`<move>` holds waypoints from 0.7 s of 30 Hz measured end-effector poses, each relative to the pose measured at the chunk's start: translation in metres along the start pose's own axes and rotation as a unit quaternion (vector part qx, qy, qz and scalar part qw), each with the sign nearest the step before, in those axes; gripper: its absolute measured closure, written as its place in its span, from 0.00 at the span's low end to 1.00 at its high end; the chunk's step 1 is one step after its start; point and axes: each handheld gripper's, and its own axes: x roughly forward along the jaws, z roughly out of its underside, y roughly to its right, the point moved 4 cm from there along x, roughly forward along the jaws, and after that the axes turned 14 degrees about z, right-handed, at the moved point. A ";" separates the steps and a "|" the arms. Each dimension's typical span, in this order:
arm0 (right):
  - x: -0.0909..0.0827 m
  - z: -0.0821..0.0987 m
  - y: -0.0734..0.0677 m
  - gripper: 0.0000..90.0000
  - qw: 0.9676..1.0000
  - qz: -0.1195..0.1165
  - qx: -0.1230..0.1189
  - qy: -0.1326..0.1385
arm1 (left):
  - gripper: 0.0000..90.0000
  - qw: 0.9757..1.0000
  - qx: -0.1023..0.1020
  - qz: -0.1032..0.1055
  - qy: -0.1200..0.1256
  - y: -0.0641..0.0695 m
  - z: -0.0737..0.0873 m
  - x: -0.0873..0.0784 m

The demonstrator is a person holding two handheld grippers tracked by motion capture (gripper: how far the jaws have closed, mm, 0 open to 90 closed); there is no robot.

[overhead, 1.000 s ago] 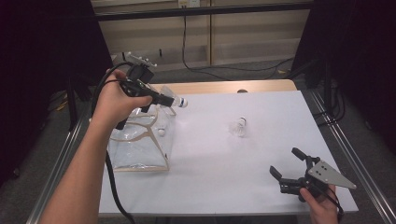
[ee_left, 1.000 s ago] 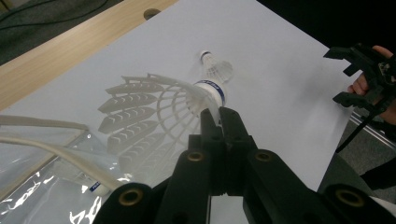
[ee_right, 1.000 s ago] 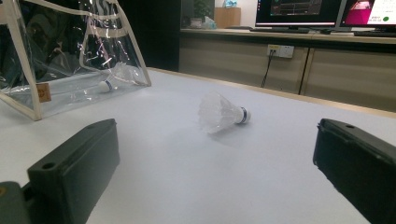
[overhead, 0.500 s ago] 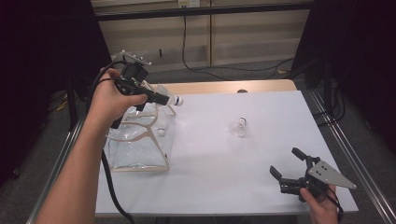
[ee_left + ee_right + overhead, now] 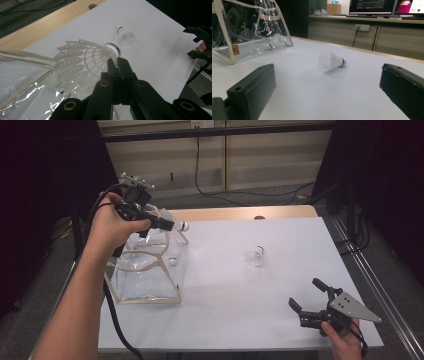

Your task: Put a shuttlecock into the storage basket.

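Note:
My left gripper hangs over the top of a clear bag with cream trim, shut on a white shuttlecock. In the left gripper view the jaws pinch its feather skirt just behind the cork. A second shuttlecock lies on its side mid-table, also seen in the right gripper view. A third shuttlecock rests inside the bag. My right gripper sits low at the front right, open and holding nothing, its jaws pointing at the lying shuttlecock.
The white tabletop has a wooden strip along its far edge. Metal rails run along the right side. A cable trails down from the left gripper past the bag. Monitors stand on a far counter.
My left gripper has drifted a little to the left with the shuttlecock, coming nearer over the bag's opening. The right gripper has stayed where it was.

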 end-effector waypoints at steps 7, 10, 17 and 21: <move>0.000 0.000 0.000 0.00 1.000 0.001 0.002 0.000 | 1.00 1.000 -0.001 -0.006 0.003 -0.002 0.000 -0.005; 0.000 0.000 0.000 0.00 1.000 0.000 -0.001 0.000 | 1.00 1.000 0.002 -0.009 -0.002 -0.003 0.000 -0.007; 0.000 0.000 0.000 0.00 1.000 0.001 0.001 0.000 | 1.00 1.000 -0.001 -0.015 0.000 -0.004 0.001 -0.012; 0.000 0.000 0.000 0.00 1.000 0.001 0.001 0.000 | 1.00 1.000 -0.003 -0.016 0.003 -0.005 0.001 -0.014</move>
